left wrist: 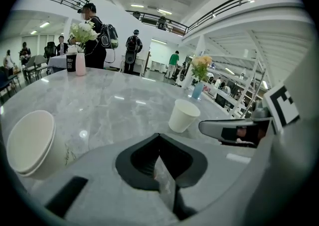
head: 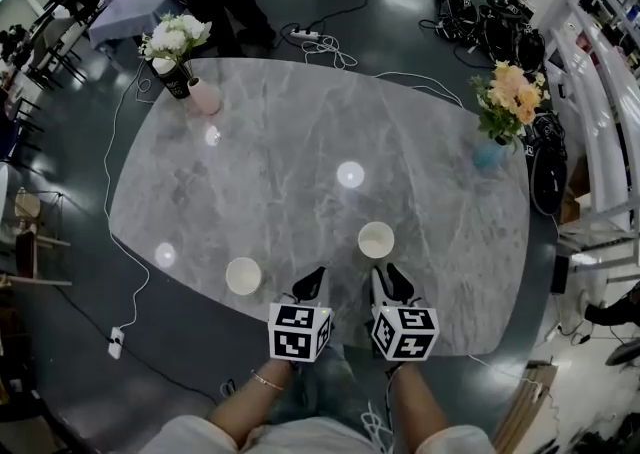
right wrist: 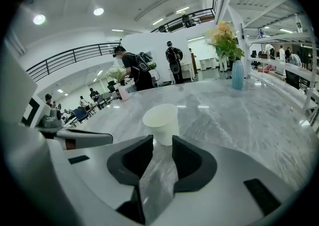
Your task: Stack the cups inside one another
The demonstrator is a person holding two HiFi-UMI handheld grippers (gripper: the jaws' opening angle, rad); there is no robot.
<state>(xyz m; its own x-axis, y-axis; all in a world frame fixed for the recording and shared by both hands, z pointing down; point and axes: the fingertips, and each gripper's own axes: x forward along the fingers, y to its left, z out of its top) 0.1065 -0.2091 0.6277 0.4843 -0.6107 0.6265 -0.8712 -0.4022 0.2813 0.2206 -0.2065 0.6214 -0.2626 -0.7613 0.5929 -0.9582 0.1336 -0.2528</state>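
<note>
A grey marble table (head: 300, 132) fills most of the head view, and two white paper cups stand upright on it near its lower edge, well apart from each other. The first cup (head: 243, 275) sits at lower centre-left. The second cup (head: 376, 239) sits a little higher, right of centre.

The left claw (left wrist: 158, 136) is clenched: its dark jaws meet at the tips with nothing between them. In the head view it lies between the two cups. In its own view the first cup fills the lower left edge and the second cup stands further off, right of centre.

The right claw (right wrist: 162, 143) is released, its jaws parted by a narrow gap through which the marble shows. The second cup stands just beyond the tips in line with that gap, and the pads do not press on it.

White flowers (head: 176, 37) in a dark vase, with a pink vase beside it, stand at the table's upper left. Orange flowers (head: 510, 94) in a blue vase stand at its upper right edge. People stand on the floor beyond the table, at the top of the frame.
</note>
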